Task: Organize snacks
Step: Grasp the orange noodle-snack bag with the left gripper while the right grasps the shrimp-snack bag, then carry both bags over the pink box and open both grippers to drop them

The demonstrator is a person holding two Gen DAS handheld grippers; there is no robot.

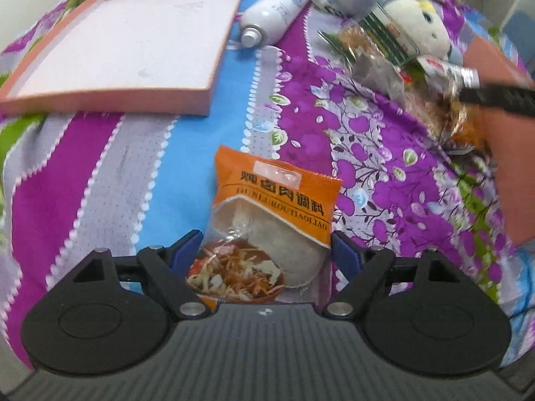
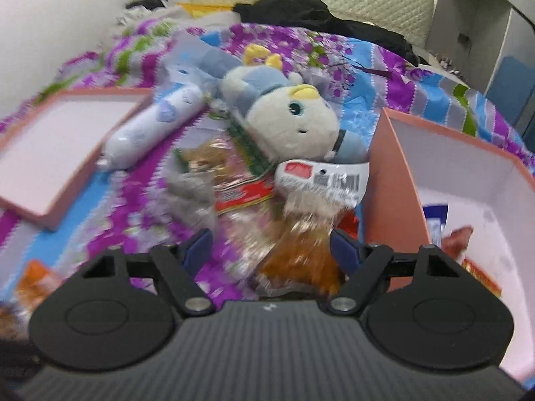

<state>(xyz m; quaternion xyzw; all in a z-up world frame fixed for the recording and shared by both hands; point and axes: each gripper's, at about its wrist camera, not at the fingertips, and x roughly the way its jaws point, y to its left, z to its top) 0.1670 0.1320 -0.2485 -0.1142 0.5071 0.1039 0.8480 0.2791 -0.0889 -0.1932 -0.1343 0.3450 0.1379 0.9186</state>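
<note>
Snacks are scattered all over a bedspread (image 1: 384,153) with purple flowers and blue, grey and green stripes, which fills most of both views. Biggest thing on it is the shallow pink box lid (image 1: 110,43), lying open side up at the far left, white inside. Over on the right there's the deeper pink box (image 2: 444,180), also white inside, with a couple of packets already sitting in it, red and blue ones as far as I can make out through the blur.

Between the two sits a white and blue plush toy (image 2: 291,117) lying on its side, and just left of it a white spray bottle (image 1: 277,10), also on its side. Below the toy is a messy pile of snack packets (image 2: 234,173), green, red and clear wrappers, touching each other.

The left gripper (image 1: 264,250) is spread wide, with an orange seasoning packet (image 1: 267,220) lying flat on the bedspread between its blue pads. The pads sit at the packet's edges, not squeezing it.

The right gripper (image 2: 271,247) is also spread wide, and a clear packet of brownish snack (image 2: 301,250) with a white barcode label sits between the fingers, close to the right pad. It's blurry, so no idea if it's touching.
</note>
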